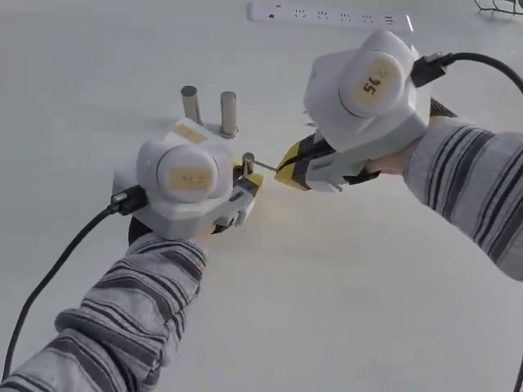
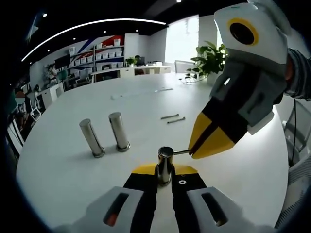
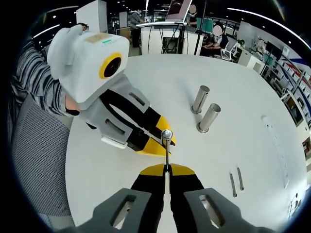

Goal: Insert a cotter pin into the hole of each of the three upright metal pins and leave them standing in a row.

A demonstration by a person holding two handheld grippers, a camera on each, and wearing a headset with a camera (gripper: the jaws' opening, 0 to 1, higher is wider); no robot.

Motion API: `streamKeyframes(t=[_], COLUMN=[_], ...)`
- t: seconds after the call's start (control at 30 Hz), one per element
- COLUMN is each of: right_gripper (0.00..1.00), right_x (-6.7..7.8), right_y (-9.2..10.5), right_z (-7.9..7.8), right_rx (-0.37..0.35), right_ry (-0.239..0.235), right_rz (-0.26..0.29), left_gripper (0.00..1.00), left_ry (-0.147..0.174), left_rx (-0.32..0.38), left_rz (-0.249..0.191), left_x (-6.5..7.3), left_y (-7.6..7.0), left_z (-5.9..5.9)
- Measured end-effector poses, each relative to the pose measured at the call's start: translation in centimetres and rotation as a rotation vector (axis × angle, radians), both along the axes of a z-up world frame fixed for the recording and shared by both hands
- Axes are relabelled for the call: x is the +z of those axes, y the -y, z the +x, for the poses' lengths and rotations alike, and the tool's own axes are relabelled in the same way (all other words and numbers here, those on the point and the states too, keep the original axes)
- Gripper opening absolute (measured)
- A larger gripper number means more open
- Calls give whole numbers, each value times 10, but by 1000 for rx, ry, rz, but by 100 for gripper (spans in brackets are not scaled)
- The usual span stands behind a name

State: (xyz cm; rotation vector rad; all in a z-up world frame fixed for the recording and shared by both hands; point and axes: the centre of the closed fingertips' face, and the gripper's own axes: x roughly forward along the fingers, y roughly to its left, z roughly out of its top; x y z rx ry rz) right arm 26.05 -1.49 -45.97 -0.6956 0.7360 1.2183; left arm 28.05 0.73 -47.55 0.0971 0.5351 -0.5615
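My left gripper (image 1: 249, 184) (image 2: 164, 177) is shut on an upright metal pin (image 2: 165, 164) (image 1: 248, 162) (image 3: 166, 135), held just above the white table. My right gripper (image 1: 288, 169) (image 3: 166, 170) (image 2: 194, 145) is shut on a thin cotter pin (image 3: 167, 154) (image 1: 264, 166) (image 2: 181, 152), whose tip meets the head of that metal pin. Two more metal pins (image 1: 190, 104) (image 1: 229, 113) stand upright side by side behind the left gripper, also seen as pins (image 2: 91, 138) (image 2: 119, 131) and pins (image 3: 200, 99) (image 3: 209, 117).
Two loose cotter pins (image 3: 236, 180) (image 2: 173, 118) lie on the white table (image 1: 327, 294). A white power strip (image 1: 331, 15) lies along the far edge. Black cables trail from both grippers. Chairs and people are far off in the background.
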Motion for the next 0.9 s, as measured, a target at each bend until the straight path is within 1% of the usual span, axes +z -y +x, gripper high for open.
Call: streamKeyframes(t=[0.27, 0.3, 0.43, 0.53, 0.77, 0.9], right_gripper=[0, 0, 0, 0, 0, 0], right_x=[2, 3, 6, 10, 11, 11], right_y=[-3, -4, -5, -7, -11, -13], right_z=[2, 3, 1, 0, 4, 3], right_rx=[12, 20, 34, 53, 71, 73], right_ry=[13, 20, 25, 43, 61, 65], right_rz=[-9, -13, -14, -17, -16, -10], left_gripper=[6, 6, 5, 5, 5, 5], left_ry=[8, 9, 21, 23, 26, 29], left_rx=[11, 10, 9, 14, 18, 21], left_rz=[6, 6, 8, 1, 3, 4], left_x=[-1, -1, -1, -1, -1, -1], left_y=[0, 0, 0, 0, 0, 0], left_z=[0, 0, 0, 0, 1, 1])
